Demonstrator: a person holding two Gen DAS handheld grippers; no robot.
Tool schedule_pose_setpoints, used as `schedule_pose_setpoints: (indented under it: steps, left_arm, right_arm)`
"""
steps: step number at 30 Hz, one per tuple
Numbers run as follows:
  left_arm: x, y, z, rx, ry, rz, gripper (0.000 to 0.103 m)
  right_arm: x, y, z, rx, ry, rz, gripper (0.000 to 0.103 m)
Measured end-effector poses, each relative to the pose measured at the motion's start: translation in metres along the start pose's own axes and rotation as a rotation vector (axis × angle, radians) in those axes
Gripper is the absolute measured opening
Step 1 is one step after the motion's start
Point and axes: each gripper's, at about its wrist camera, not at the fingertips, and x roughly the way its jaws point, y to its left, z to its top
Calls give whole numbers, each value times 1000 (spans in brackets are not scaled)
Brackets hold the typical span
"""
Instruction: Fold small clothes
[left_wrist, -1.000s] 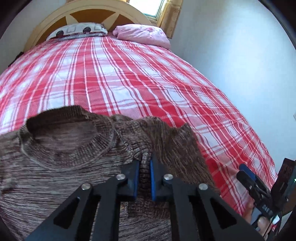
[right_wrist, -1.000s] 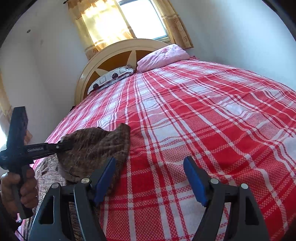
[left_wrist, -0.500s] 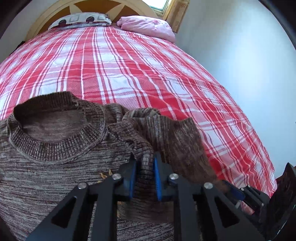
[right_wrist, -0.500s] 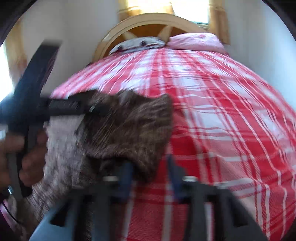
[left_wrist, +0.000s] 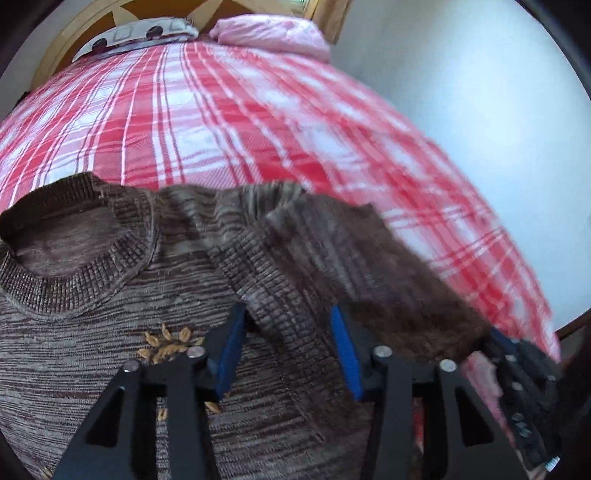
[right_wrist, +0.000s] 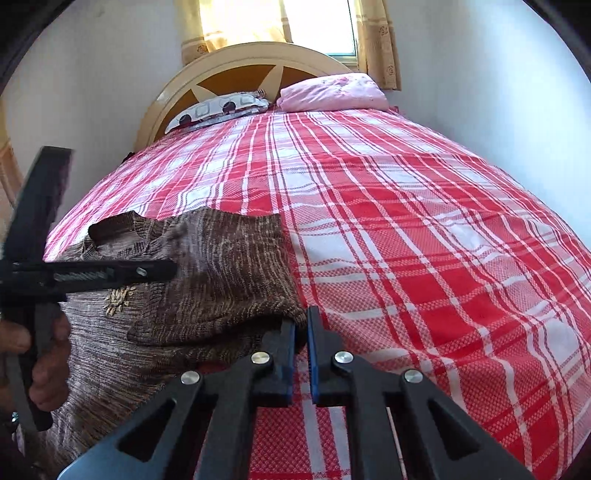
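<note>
Left wrist view: the brown sweater (left_wrist: 110, 314) lies on the bed (left_wrist: 221, 110), its sleeve (left_wrist: 295, 266) folded in over the chest. The left claw (left_wrist: 288, 343) has just been opening and straddles that sleeve, released. To the sleeve's right, the right claw (right_wrist: 301, 354) is clenched at the fold's edge. A good fold needs this edge pulled flat and square. Whether knit is actually pinched there is hard to make out; the hem is cut off.

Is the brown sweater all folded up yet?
Not yet. One sleeve of the brown sweater is already folded over its front. The left gripper has just been opening around that fold; the right gripper has just closed at the sleeve's edge. The rest remains unfolded.
</note>
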Motion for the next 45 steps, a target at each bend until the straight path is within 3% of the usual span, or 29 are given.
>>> schedule_pose_setpoints:
  steps: [1, 4, 10, 11, 13, 14, 21, 28, 45]
  left_arm:
    - [1, 2, 1, -9, -10, 1, 39]
    - [0, 6, 2, -28, -11, -38, 14]
    - [-29, -1, 7, -12, -80, -27, 11]
    - [-33, -1, 8, -8, -89, -31, 10]
    - [-45, -2, 12, 2, -105, -43, 10]
    - [-51, -2, 13, 4, -114, -54, 10]
    - [-75, 16, 19, 4, -146, -44, 10]
    - [-87, 67, 4, -47, -143, 9, 10]
    - [-76, 124, -24, -135, -96, 78, 10]
  right_arm:
    - [0, 0, -1, -1, 0, 4, 5]
    - [2, 1, -2, -3, 1, 10, 5]
    - [4, 3, -2, -9, 12, 38, 9]
    - [5, 2, -2, -6, 17, 40, 15]
    - [5, 0, -3, 5, 25, 49, 69]
    - [4, -1, -4, 11, 14, 50, 76]
    - [3, 2, -5, -4, -1, 48, 78]
    - [5, 3, -7, -13, 3, 54, 78]
    - [13, 27, -14, -145, 31, 38, 78]
